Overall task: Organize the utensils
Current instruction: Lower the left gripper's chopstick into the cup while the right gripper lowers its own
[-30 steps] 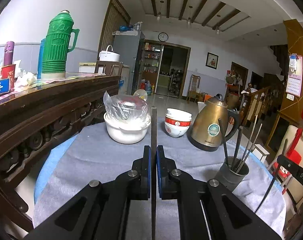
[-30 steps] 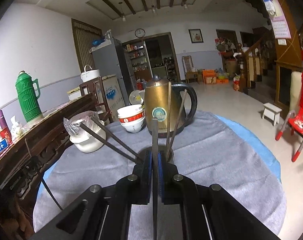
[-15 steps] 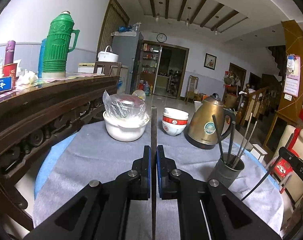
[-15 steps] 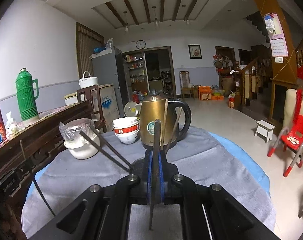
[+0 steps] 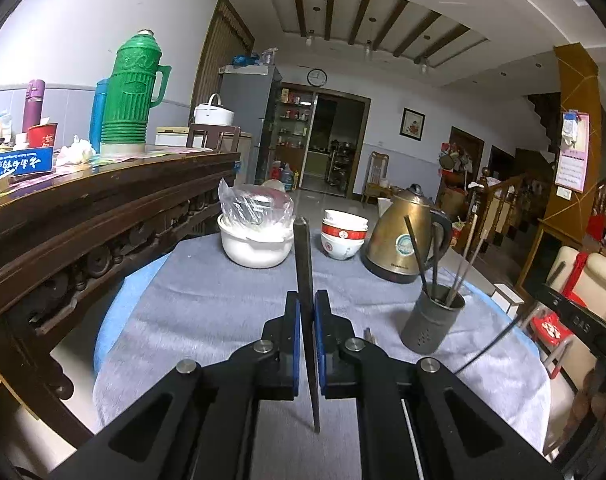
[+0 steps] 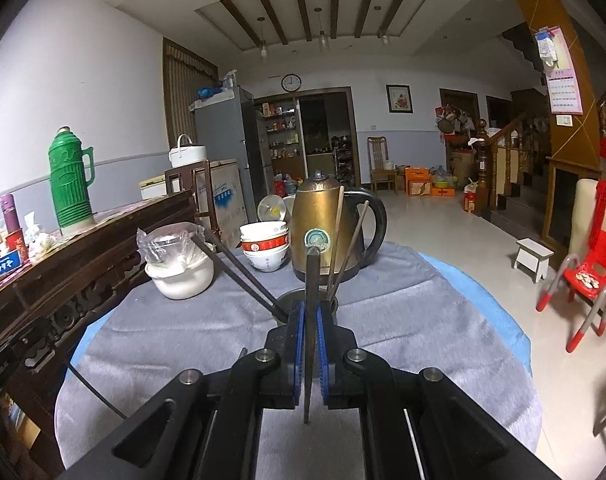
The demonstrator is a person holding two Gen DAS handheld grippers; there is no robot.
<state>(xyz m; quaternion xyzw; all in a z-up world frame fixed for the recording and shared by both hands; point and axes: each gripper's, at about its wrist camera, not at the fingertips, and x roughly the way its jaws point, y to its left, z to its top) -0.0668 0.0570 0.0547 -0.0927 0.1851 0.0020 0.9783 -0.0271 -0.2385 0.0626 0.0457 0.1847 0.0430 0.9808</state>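
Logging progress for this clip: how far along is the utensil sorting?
Done: several chopsticks stand in the grey holder. In hand: the left gripper and right gripper each clamp one dark chopstick. Left: dropping both into the holder.

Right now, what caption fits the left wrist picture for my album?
Left gripper pinching a dark chopstick, grey utensil holder waiting nearby.

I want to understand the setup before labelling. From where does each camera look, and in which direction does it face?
Left wrist: sits on the left gripper, shut on a dark chopstick; faces across the table to the white pot and bowls; the grey holder stands to its right.
Right wrist: sits on the right gripper, shut on another chopstick, directly behind the holder, facing the kettle.
Shared: kettle, bowls, pot, holder, green thermos.
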